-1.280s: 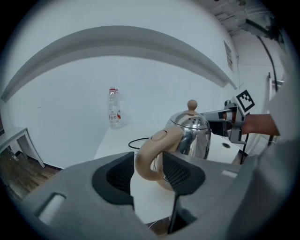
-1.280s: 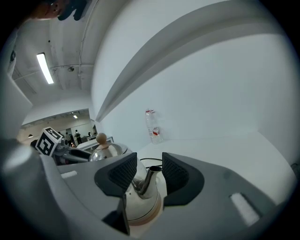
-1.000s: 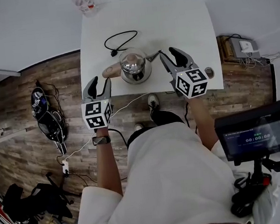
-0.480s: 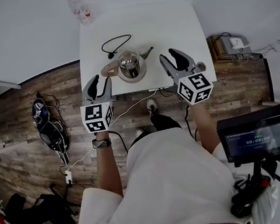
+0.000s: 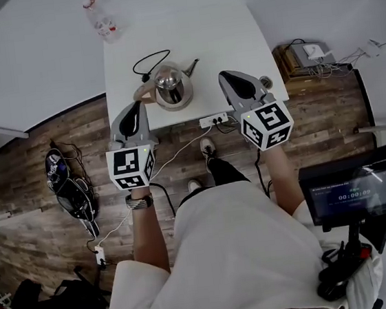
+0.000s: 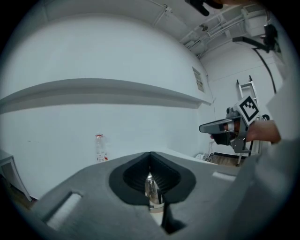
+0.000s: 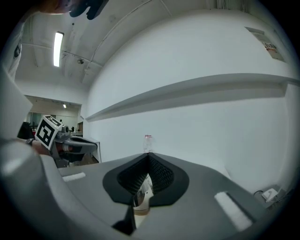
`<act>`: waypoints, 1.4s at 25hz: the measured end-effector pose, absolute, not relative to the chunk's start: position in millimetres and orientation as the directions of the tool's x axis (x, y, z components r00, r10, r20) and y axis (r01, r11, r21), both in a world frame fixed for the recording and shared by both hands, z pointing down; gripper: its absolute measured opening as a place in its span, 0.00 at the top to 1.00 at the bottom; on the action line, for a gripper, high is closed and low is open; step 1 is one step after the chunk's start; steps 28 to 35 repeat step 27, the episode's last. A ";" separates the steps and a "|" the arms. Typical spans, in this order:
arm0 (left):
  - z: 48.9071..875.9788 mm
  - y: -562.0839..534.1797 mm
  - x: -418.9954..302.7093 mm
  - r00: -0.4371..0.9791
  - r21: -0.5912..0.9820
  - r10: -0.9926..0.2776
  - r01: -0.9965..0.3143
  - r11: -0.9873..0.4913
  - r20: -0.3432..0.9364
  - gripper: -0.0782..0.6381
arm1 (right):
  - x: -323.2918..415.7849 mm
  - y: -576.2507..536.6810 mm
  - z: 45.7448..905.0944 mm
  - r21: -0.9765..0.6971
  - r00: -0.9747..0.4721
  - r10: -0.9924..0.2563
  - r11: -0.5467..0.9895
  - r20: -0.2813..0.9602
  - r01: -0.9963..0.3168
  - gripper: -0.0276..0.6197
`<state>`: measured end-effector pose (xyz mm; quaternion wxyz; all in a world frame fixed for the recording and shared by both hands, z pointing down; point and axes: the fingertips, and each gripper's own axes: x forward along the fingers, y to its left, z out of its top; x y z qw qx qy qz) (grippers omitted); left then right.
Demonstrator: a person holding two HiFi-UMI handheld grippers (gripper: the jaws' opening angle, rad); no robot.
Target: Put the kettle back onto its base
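A shiny steel kettle [image 5: 170, 85] with a wooden handle on its left and its spout to the right stands near the front edge of the white table [image 5: 235, 35]. Its black cord and plug [image 5: 149, 62] lie behind it. I cannot tell a base apart under it. My left gripper [image 5: 132, 110] hangs shut and empty to the kettle's front left, apart from it. My right gripper [image 5: 236, 83] is shut and empty at its right. Between the shut jaws, a sliver of kettle [image 6: 151, 188] shows in the left gripper view and the kettle [image 7: 140, 196] likewise in the right gripper view.
A plastic bottle [image 5: 99, 20] stands at the table's far left corner. A white power strip [image 5: 214, 120] hangs below the front edge. A small round object [image 5: 265, 80] sits at the table's right edge. A monitor [image 5: 352, 187] stands at my right, and bags [image 5: 68, 182] lie on the floor.
Both grippers have gone from open to shut with nothing in them. Both have risen and drawn back from the kettle's sides, and the table now looks farther away.
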<state>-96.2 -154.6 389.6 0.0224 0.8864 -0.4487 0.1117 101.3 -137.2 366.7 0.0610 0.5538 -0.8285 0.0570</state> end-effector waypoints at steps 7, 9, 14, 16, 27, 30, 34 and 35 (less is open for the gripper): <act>362.5 -153.5 -85.9 0.595 -0.091 -0.786 -0.785 -0.613 0.165 0.88 | 98.6 -131.1 340.9 -0.006 -0.372 -0.918 0.375 0.139 -0.927 0.95; 360.3 -155.4 -84.4 0.597 -0.094 -0.786 -0.783 -0.614 0.159 0.88 | 99.7 -131.8 338.4 -0.010 -0.367 -0.920 0.369 0.136 -0.929 0.95; 358.3 -159.3 -82.4 0.601 -0.093 -0.785 -0.782 -0.616 0.151 0.88 | 100.8 -132.6 336.7 -0.012 -0.367 -0.921 0.369 0.133 -0.929 0.95; 357.7 -160.0 -81.5 0.603 -0.093 -0.784 -0.781 -0.618 0.149 0.88 | 101.1 -133.2 336.4 -0.012 -0.367 -0.921 0.369 0.133 -0.929 0.95; 358.4 -163.1 -86.0 0.603 -0.073 -0.783 -0.783 -0.618 0.150 0.88 | 97.9 -135.8 337.6 -0.027 -0.377 -0.917 0.377 0.131 -0.926 0.95; 358.4 -163.1 -86.0 0.603 -0.073 -0.783 -0.783 -0.618 0.150 0.88 | 97.9 -135.8 337.6 -0.027 -0.377 -0.917 0.377 0.131 -0.926 0.95; 358.4 -163.1 -86.0 0.603 -0.073 -0.783 -0.783 -0.618 0.150 0.88 | 97.9 -135.8 337.6 -0.027 -0.377 -0.917 0.377 0.131 -0.926 0.95; 358.4 -163.1 -86.0 0.603 -0.073 -0.783 -0.783 -0.618 0.150 0.88 | 97.9 -135.8 337.6 -0.027 -0.377 -0.917 0.377 0.131 -0.926 0.95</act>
